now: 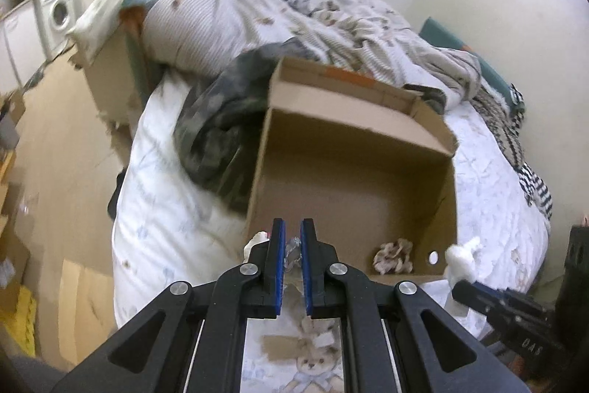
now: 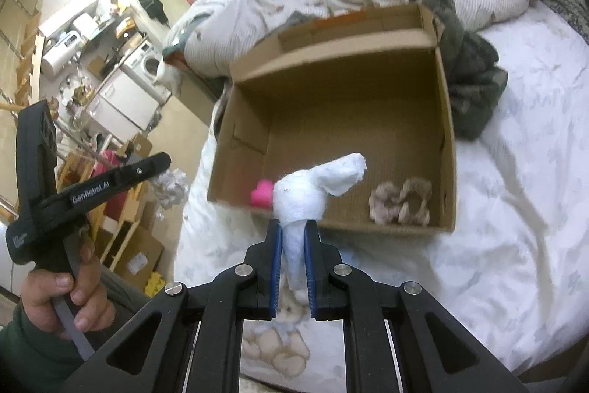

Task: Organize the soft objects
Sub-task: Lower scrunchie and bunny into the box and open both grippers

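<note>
An open cardboard box lies on the white bed. Inside it are a beige scrunchie and a pink soft object. My right gripper is shut on a white soft toy and holds it just in front of the box's near wall; it also shows in the left wrist view. My left gripper is nearly closed on a small crumpled whitish object at the box's near left corner; from the right wrist view the left gripper holds a crumpled white wad.
A rumpled duvet, a dark camouflage garment and a striped cloth lie on the bed around the box. Cardboard boxes and a washing machine stand on the floor side, left.
</note>
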The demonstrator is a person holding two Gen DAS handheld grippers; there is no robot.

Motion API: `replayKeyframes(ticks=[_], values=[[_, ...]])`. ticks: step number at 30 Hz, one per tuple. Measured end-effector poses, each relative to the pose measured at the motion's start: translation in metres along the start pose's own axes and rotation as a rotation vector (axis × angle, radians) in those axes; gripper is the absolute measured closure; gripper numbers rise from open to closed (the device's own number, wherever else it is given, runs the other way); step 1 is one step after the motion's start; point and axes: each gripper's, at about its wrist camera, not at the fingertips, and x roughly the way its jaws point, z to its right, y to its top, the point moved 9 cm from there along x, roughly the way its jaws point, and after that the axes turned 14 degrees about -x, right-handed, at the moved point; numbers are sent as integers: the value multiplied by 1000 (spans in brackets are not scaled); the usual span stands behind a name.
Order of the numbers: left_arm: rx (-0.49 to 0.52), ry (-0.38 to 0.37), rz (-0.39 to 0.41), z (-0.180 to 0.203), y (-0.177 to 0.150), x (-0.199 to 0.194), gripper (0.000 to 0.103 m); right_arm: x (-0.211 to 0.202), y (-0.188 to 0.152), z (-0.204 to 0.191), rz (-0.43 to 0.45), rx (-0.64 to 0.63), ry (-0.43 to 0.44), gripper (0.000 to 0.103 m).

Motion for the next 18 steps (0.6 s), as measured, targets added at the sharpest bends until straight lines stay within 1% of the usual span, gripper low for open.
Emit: replayKeyframes(ticks=[3, 5, 8, 10, 12, 14, 16, 18], values=[[51, 1, 31, 14, 16, 1, 95, -5, 20, 3, 33, -8, -5, 89], [71, -4, 37, 22, 22, 7, 95, -5, 30, 5, 41, -27, -16, 89], [92, -14, 44, 27, 24, 19, 95, -1, 40, 13, 55, -54, -45, 89], [103, -30, 48, 29, 21, 28, 95, 5, 37, 21, 57, -49, -63, 89], [85, -46, 55, 23, 15, 37, 95, 17, 27, 33, 27, -21, -87, 89], [74, -39, 26, 18, 7, 47, 95, 29, 16, 47, -24, 15, -136, 89], [61, -21, 3, 11, 3, 56, 95, 37, 10, 52, -45, 47, -130, 89], [53, -14, -12, 7, 3, 63, 95, 43, 8, 53, -69, 24, -141, 89]])
